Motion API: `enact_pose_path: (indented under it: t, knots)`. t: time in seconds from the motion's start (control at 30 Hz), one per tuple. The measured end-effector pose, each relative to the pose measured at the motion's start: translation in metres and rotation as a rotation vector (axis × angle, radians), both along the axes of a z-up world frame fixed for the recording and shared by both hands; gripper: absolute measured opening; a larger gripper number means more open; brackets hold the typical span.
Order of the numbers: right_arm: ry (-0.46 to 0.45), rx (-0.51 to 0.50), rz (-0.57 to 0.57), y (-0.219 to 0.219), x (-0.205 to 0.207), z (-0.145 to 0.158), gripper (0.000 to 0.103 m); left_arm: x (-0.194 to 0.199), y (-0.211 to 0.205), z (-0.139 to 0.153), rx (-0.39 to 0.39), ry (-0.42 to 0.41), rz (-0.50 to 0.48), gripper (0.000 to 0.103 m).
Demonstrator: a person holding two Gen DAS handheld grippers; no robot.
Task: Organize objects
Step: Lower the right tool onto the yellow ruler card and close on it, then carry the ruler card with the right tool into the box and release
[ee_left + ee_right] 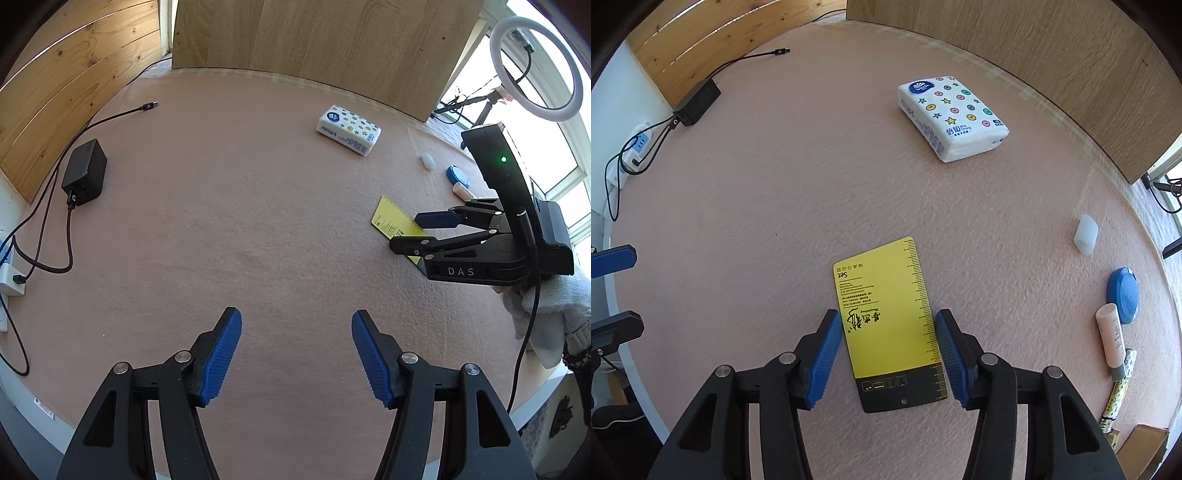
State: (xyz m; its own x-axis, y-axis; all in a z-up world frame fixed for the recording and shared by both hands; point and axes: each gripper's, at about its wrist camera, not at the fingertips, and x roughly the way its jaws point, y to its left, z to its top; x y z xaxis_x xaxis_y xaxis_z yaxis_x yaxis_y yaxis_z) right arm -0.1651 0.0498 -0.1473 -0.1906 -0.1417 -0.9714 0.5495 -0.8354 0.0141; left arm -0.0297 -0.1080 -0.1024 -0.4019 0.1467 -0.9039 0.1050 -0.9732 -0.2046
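The yellow card (890,321) lies flat between the right gripper's (886,354) pads — long side pointing away. Jaws apart, not quite squeezing. Left gripper (296,354) hangs apart too, empty.

Left gripper (296,354), right gripper (884,360): black linkage arms, ribbed blue pads, silver pivot pins. "DAS" marking, green LED, black cable.

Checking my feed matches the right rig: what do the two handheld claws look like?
Both claws, left claw and right claw, have black plastic linkage arms with silver rivets and ribbed blue pads. The right claw's body reads "DAS" in pale letters, with a lit green light on its upright black housing and a thin black cable trailing down. The hand wears a white knitted glove.
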Motion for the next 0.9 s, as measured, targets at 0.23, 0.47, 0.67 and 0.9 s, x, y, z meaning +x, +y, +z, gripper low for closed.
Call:
enact_pose_path:
  t: [0.23,0.47,0.67,0.9]
  knots:
    - [-0.004,-0.037,-0.042,0.011,0.006,0.006,0.048,-0.002,0.007,0.000,0.000,0.002,-0.009,0.066]
    - [0.026,-0.118,-0.122,0.037,0.028,0.028,0.048,-0.006,0.019,0.002,-0.004,0.008,-0.039,0.066]
    - [0.054,-0.167,-0.211,0.066,0.037,0.047,0.048,-0.014,0.041,0.004,-0.006,0.012,-0.088,0.066]
    - [0.122,-0.206,-0.352,0.131,0.067,0.078,0.048,-0.027,0.079,0.006,-0.006,0.017,-0.172,0.066]
